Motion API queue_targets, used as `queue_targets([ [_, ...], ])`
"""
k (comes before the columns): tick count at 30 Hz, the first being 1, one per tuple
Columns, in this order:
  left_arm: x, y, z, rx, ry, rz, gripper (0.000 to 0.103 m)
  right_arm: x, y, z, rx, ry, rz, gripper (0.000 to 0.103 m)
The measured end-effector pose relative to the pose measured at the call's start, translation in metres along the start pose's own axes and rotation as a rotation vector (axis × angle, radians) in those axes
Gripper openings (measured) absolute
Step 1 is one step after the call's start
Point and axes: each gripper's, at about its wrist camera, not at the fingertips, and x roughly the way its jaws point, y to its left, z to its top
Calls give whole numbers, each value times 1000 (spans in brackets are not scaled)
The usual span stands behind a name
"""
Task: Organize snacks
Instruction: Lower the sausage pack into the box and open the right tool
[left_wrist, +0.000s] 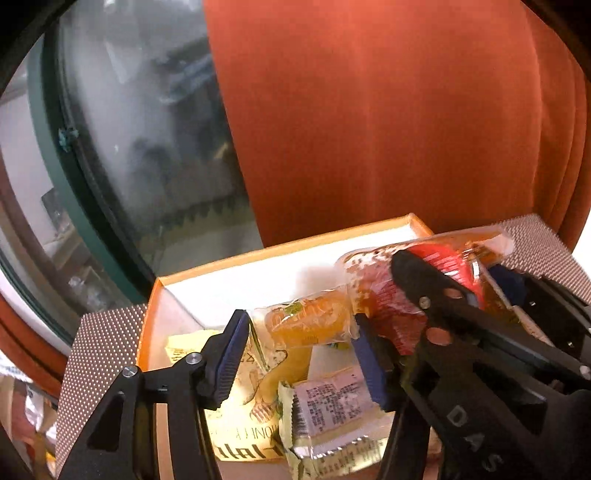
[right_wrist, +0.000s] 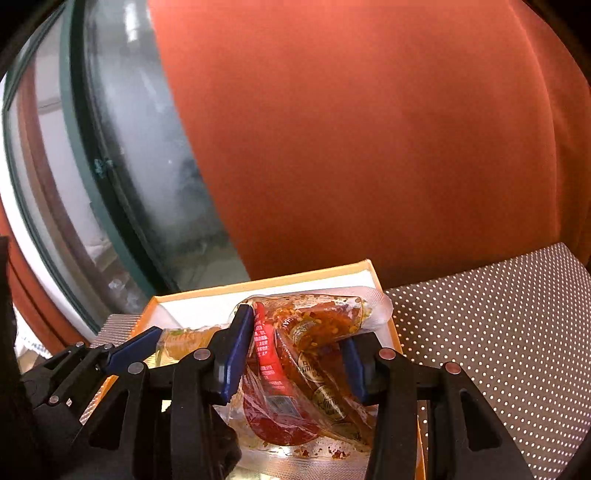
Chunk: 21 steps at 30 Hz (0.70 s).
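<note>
An orange-rimmed box with a white inside (left_wrist: 258, 266) (right_wrist: 207, 299) sits on a dotted mat. My left gripper (left_wrist: 299, 350) is closed on a clear packet of orange jelly (left_wrist: 310, 323), held over the box. My right gripper (right_wrist: 295, 350) is closed on a clear pouch of red chili snack (right_wrist: 306, 354), also over the box; this pouch shows in the left wrist view (left_wrist: 417, 280) with the right gripper's black fingers (left_wrist: 443, 306) on it. A yellow packet (left_wrist: 258, 402) and a small packet with a white label (left_wrist: 328, 410) lie in the box.
The brown white-dotted mat (right_wrist: 498, 332) (left_wrist: 99, 354) covers the surface under the box. An orange-red curtain (right_wrist: 369, 129) hangs behind, with a green-framed window (right_wrist: 122, 166) to its left.
</note>
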Motion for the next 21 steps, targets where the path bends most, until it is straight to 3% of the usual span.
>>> queue_targets([
  [3, 13, 2, -2, 2, 42, 23, 71, 10, -1, -3, -5, 25, -14, 48],
  [4, 12, 1, -2, 12, 45, 31, 79, 13, 0, -4, -7, 31, -19, 48],
  [7, 14, 7, -3, 42, 30, 41, 87, 16, 2, -8, 0, 53, -4, 48],
  [13, 5, 16, -9, 67, 34, 22, 89, 24, 10, -13, -10, 88, 21, 48],
  [21, -5, 24, -27, 73, 55, -3, 90, 24, 34, -20, -92, 130, -7, 50],
])
